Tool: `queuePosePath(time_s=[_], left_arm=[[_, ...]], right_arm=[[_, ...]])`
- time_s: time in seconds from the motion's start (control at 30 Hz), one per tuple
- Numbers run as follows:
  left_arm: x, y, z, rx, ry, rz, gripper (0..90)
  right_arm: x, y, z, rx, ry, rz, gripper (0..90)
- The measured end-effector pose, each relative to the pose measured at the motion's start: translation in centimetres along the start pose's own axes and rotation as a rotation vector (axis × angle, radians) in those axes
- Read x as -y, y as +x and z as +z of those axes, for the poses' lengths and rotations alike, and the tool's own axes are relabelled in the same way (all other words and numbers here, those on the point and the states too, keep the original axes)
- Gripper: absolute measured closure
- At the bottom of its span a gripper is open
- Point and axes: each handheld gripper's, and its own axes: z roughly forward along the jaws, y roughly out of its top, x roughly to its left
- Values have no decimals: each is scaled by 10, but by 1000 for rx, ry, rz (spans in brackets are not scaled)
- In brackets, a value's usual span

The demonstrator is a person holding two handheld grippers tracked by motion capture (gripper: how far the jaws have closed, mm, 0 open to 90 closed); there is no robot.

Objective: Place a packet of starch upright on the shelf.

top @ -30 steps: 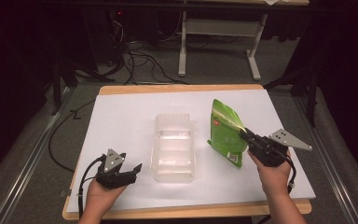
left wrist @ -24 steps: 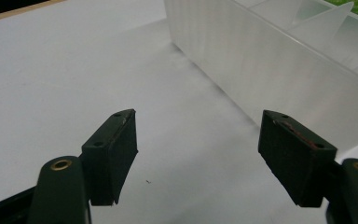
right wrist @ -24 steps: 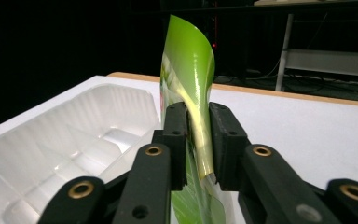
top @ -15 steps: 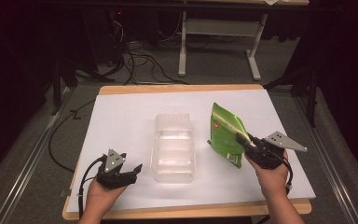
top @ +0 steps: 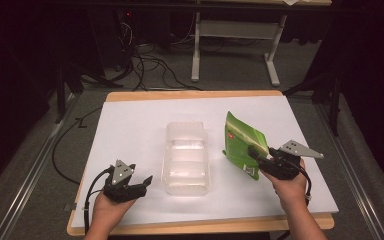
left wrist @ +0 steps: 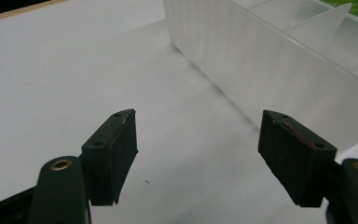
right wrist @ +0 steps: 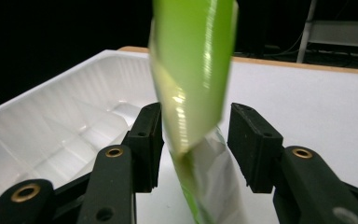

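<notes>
Here the right gripper (right wrist: 193,135) jaws loosely flank a glossy green pouch (right wrist: 191,79); left gripper (left wrist: 198,154) jaws wide.

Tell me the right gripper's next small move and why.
Probably close the right gripper: its jaws stand open on either side of the green pouch, which stands tilted beside the clear tray, with a visible gap on each side, so the pouch is not yet clamped.
</notes>
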Motion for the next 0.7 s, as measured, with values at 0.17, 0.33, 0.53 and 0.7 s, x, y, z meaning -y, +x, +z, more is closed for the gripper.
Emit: queuePosePath(time_s=[0.17, 0.33, 0.53, 0.7], left_arm=[[0, 0, 0, 2, -2, -1, 288], [0, -1, 1, 6, -1, -5, 289], [0, -1, 1, 6, 2, -2, 289], [0, -1, 1, 6, 3, -2, 289]], right_arm=[[4, -7, 5, 0, 23, 7, 560], [6, -12, 8, -2, 34, 20, 581], [6, -15, 11, -4, 30, 39, 731], [5, -17, 11, -20, 38, 30, 817]])
